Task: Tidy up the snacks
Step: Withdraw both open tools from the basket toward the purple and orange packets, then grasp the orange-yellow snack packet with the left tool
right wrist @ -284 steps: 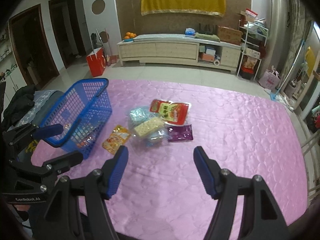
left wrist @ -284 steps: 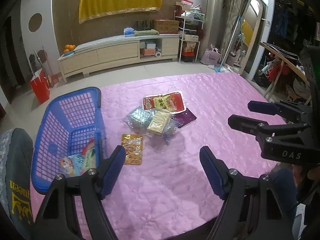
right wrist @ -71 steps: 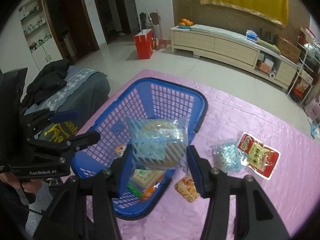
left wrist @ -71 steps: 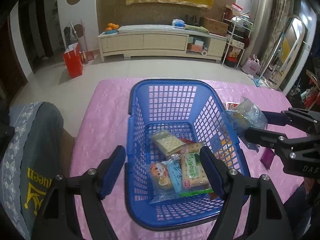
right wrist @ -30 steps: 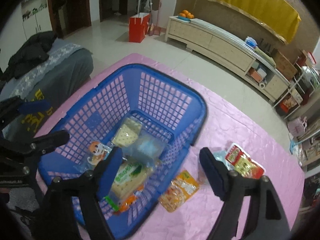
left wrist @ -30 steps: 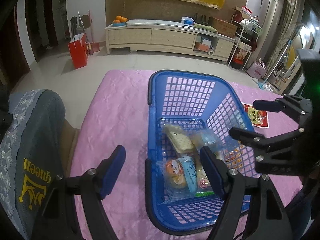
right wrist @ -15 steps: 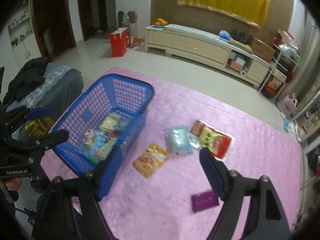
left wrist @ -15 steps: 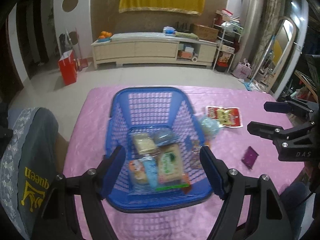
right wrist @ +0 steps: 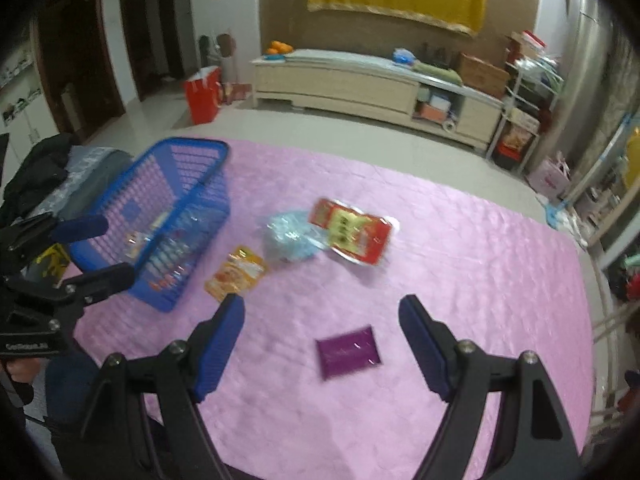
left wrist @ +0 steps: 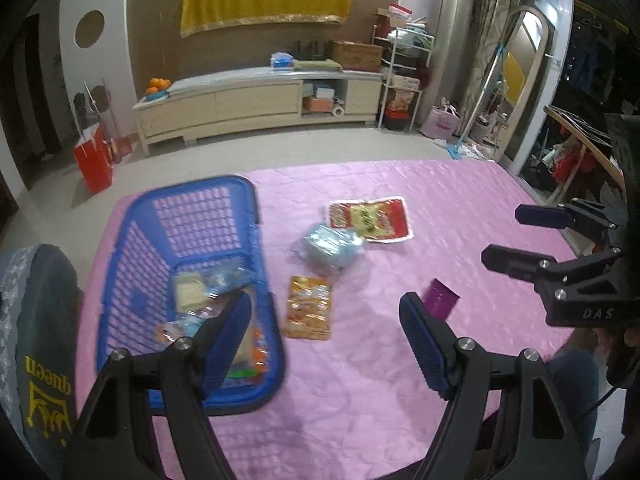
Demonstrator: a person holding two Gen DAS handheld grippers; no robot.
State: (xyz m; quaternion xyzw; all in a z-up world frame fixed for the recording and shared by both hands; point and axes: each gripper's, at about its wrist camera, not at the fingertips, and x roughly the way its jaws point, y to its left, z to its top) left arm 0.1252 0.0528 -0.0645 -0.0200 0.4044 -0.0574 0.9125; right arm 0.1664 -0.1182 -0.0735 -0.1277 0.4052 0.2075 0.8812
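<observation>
A blue basket (left wrist: pixel 136 248) (right wrist: pixel 208 184) stands at the left of the pink table and holds several snack packs (left wrist: pixel 188 288). On the cloth lie an orange pack (left wrist: pixel 308 308) (right wrist: pixel 236 272), a pale blue pack (left wrist: pixel 330 246) (right wrist: pixel 290 236), a red pack (left wrist: pixel 370 218) (right wrist: pixel 352 230) and a small purple pack (left wrist: pixel 440 299) (right wrist: pixel 347 352). My left gripper (left wrist: pixel 324 320) is open and empty, above the orange pack. My right gripper (right wrist: pixel 322 322) is open and empty, just above the purple pack; it also shows in the left wrist view (left wrist: pixel 516 240).
The pink quilted cloth (right wrist: pixel 460 280) covers the whole table. A grey chair back with yellow lettering (left wrist: pixel 36 340) stands at the table's left edge. A long cabinet (left wrist: pixel 260 96) and a red bag (left wrist: pixel 92 160) are across the floor.
The right gripper dropped its pale blue pack into the basket and opened. Both grippers have since pulled back to the right, away from the basket, toward the loose packs.
</observation>
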